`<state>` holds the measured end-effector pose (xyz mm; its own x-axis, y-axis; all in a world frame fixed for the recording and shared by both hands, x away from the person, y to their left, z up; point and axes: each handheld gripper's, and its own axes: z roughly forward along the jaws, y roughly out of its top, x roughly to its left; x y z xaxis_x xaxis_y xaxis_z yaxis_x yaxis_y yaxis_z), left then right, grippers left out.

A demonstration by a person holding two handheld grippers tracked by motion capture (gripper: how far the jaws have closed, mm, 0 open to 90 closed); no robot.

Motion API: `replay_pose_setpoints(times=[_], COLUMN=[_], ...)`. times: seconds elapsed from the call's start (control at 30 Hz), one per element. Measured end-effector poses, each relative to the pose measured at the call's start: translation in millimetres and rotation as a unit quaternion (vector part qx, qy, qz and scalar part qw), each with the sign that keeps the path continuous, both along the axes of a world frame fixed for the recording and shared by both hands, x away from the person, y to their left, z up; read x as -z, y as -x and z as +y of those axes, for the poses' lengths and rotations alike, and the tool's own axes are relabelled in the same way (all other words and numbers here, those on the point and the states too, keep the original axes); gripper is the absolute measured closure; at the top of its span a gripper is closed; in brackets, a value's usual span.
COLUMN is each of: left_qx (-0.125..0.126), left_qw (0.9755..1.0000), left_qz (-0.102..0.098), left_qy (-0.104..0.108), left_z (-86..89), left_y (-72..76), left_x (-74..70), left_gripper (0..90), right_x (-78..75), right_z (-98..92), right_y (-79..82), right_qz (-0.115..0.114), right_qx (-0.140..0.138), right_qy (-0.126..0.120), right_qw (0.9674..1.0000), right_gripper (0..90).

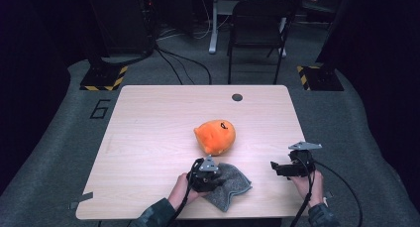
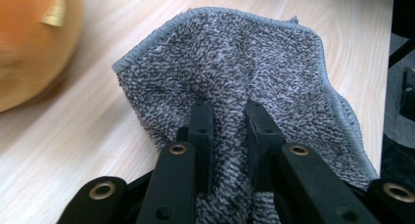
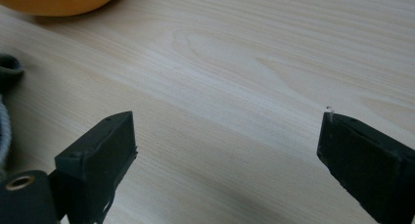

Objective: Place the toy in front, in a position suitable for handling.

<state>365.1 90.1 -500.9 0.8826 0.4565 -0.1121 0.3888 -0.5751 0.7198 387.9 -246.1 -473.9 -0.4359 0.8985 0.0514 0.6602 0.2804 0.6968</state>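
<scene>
**A:** Pinching a fold of grey cloth (image 2: 230,82) at the near edge of the table (image 1: 148,138), the left gripper (image 2: 229,121) has its jaws clamped on a raised ridge of the towelling. How far along would you call that?

**B:** Early, by my reading. The grip is made, but the cloth lies crumpled in a heap and is neither spread out nor lifted. From above, it sits just in front of the orange plush toy (image 1: 215,136), near it but apart.

**A:** And further right?

**B:** The right gripper (image 3: 227,150) hangs low over bare wood with its jaws wide apart, holding nothing. The cloth's edge shows at the left of its own view, the toy at the top.

**A:** So what is left?

**B:** Most of it, I'd judge. Whether the cloth is to be folded, flattened or laid over the toy, the frames cannot say. One hand has hold; the second corner is untouched.
</scene>
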Motion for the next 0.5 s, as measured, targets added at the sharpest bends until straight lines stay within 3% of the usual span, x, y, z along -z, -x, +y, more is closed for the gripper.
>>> replay_pose_setpoints(times=[0.17,0.37,0.5], left_qx=[0.0,-0.011,-0.015], left_qw=[1.0,0.9999,0.9998], left_qz=[0.005,0.0,-0.01], left_qy=[-0.003,0.0,-0.001], left_z=[-5.4,-1.0,4.1], left_y=[-4.6,-3.6,0.5], left_x=[5.7,-1.6,-8.2], left_gripper=[65.5,40.8,32.8], right_x=[1.1,1.9,0.1], right_z=[0.3,2.5,3.8], right_y=[0.8,1.4,2.7], right_qz=[0.003,0.006,0.003], right_qx=[-0.003,-0.005,-0.011], right_qy=[0.004,0.004,0.005], right_qw=[1.0,1.0,0.9999], right_gripper=[6.9,6.9,6.9])
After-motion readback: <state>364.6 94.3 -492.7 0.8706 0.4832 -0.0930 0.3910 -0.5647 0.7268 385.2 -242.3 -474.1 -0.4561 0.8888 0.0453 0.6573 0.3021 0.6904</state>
